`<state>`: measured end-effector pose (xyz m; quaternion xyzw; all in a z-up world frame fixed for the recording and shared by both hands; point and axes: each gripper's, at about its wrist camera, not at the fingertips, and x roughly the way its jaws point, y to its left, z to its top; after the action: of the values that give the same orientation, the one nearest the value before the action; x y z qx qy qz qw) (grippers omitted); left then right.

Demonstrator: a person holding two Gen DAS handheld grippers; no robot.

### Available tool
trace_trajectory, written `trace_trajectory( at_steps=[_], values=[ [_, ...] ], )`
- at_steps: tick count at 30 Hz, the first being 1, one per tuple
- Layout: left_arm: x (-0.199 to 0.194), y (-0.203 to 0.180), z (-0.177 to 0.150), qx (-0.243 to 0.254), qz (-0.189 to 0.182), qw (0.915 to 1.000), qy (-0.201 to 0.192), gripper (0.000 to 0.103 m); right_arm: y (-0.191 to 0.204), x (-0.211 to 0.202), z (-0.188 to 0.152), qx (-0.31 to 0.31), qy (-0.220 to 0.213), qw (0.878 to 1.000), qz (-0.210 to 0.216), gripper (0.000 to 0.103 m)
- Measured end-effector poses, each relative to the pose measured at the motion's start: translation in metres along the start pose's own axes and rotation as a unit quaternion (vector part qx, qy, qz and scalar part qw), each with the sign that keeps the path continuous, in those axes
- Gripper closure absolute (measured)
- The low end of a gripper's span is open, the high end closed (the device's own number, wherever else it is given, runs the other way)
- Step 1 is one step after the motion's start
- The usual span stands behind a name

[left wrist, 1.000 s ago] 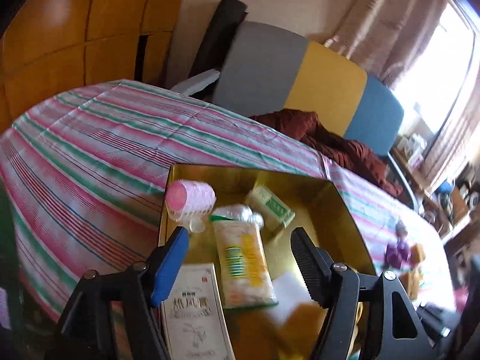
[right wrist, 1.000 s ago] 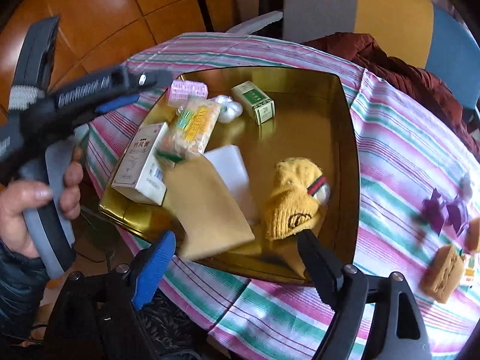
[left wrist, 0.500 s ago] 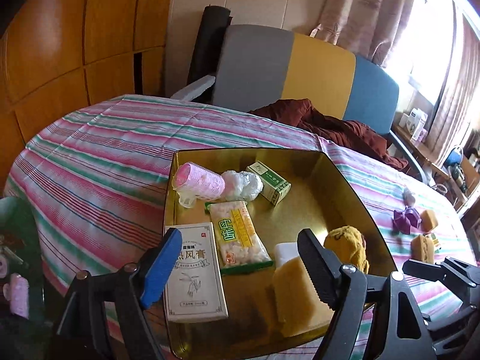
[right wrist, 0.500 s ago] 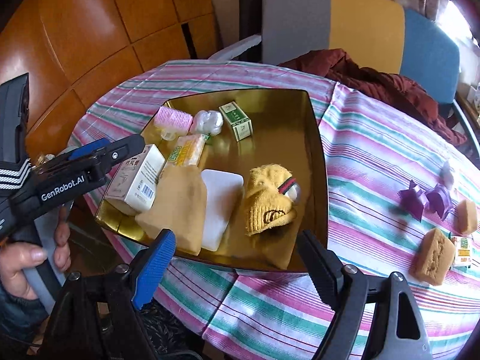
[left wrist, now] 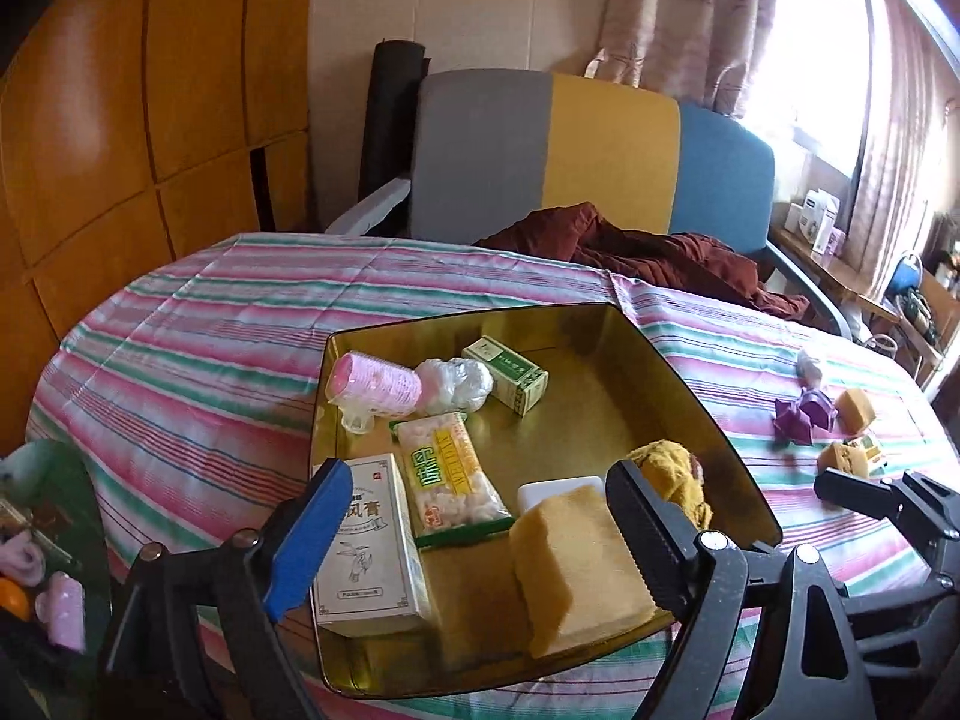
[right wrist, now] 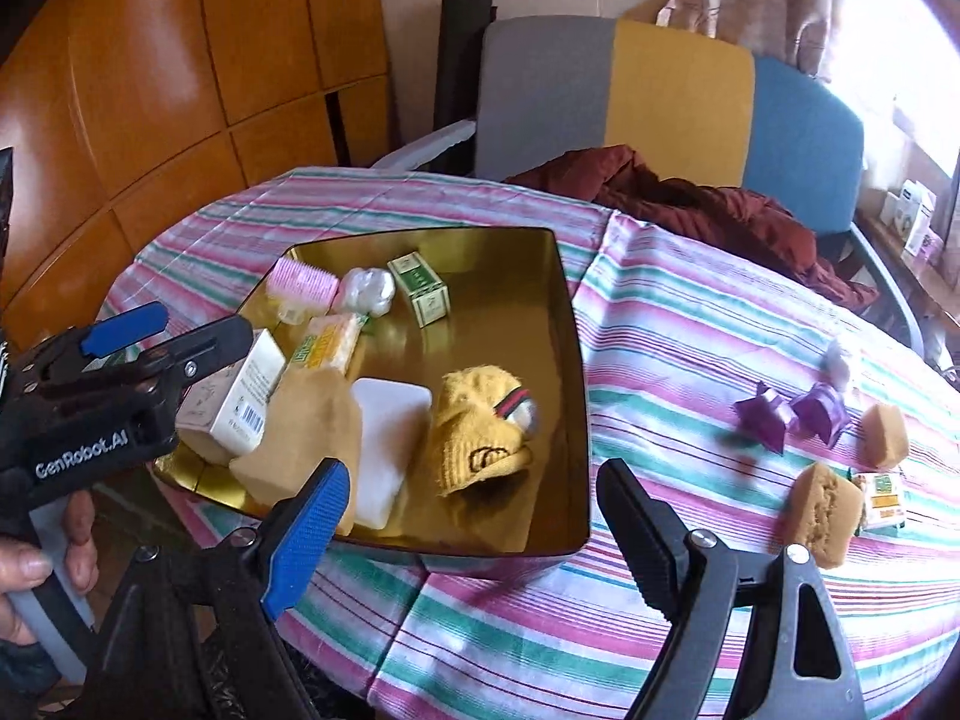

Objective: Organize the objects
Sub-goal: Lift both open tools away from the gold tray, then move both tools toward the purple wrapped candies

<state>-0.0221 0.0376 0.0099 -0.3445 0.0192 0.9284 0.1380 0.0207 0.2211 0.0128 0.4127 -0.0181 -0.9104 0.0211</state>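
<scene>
My left gripper and my right gripper both stand wide apart and hold nothing, near the gold tray on the striped table. Only the right view shows the sponge pieces clearly outside the tray; the left view shows the white box label.

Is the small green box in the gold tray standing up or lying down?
Lying down: the green box rests on its long side on the gold tray floor.

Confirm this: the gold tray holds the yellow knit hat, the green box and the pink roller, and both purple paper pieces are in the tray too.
Wrong about the purple paper pieces: the right wrist view shows them on the striped tablecloth, outside the gold tray. The yellow knit hat, green box and pink roller are in it.
</scene>
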Motion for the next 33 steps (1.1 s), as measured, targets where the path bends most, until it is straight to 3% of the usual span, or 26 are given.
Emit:
trace_trajectory(
  at_steps=[10, 18, 28, 33],
  values=[
    [-0.010, -0.016, 0.004, 0.017, -0.006, 0.9998, -0.009, 0.014, -0.014, -0.005, -0.003, 0.013, -0.013, 1.000, -0.022, 0.017],
    [-0.011, -0.035, 0.005, 0.042, -0.024, 0.9988, -0.010, 0.014, -0.047, -0.005, -0.009, 0.051, -0.010, 0.997, -0.049, 0.017],
    [-0.008, -0.074, 0.012, 0.083, -0.070, 0.9941, -0.005, 0.014, -0.124, -0.010, -0.024, 0.124, 0.019, 0.987, -0.098, 0.017],
    [-0.005, -0.103, 0.014, 0.113, -0.101, 0.9884, 0.001, 0.014, -0.186, -0.024, -0.028, 0.185, 0.032, 0.974, -0.127, 0.017]
  ],
)
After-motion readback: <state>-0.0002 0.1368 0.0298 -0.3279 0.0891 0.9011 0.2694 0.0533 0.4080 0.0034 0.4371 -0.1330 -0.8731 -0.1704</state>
